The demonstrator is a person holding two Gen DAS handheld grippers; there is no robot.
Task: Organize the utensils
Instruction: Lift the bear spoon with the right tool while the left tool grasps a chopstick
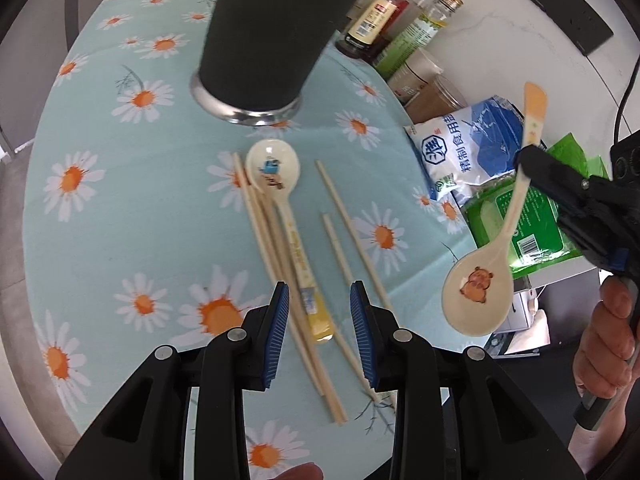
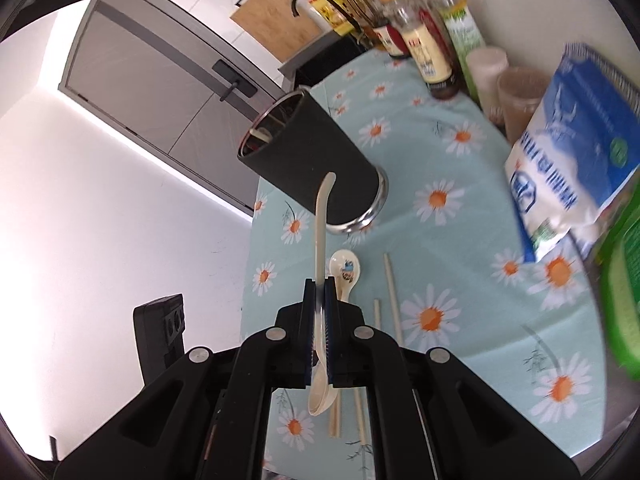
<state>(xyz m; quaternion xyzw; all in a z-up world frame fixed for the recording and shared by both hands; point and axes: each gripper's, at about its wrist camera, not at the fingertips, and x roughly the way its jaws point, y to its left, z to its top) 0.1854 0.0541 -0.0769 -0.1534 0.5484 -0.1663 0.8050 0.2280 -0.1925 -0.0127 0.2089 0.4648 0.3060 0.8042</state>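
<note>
A black utensil cup [image 1: 260,40] with a steel base stands on the daisy tablecloth [image 1: 120,200]; in the right wrist view the cup [image 2: 312,160] shows a cream handle inside. In front of it lie a cream spoon with a blue bird [image 1: 273,170] and several wooden chopsticks [image 1: 276,264]. My left gripper [image 1: 321,316] hovers open above the spoon's yellow handle end and the chopsticks, touching nothing. My right gripper [image 1: 525,158] is shut on the handle of a cream spoon with a bear picture [image 1: 478,296], lifted off the table. In its own view the right gripper [image 2: 320,286] pinches that spoon [image 2: 320,216], bowl toward the camera.
Sauce and oil bottles [image 1: 380,12], paper cups [image 1: 420,76], a blue-and-white salt bag [image 1: 468,148] and a green packet [image 1: 520,216] crowd the table's right side. A hand [image 1: 604,344] holds the right gripper's handle. The table's edge runs along the left [image 2: 246,280].
</note>
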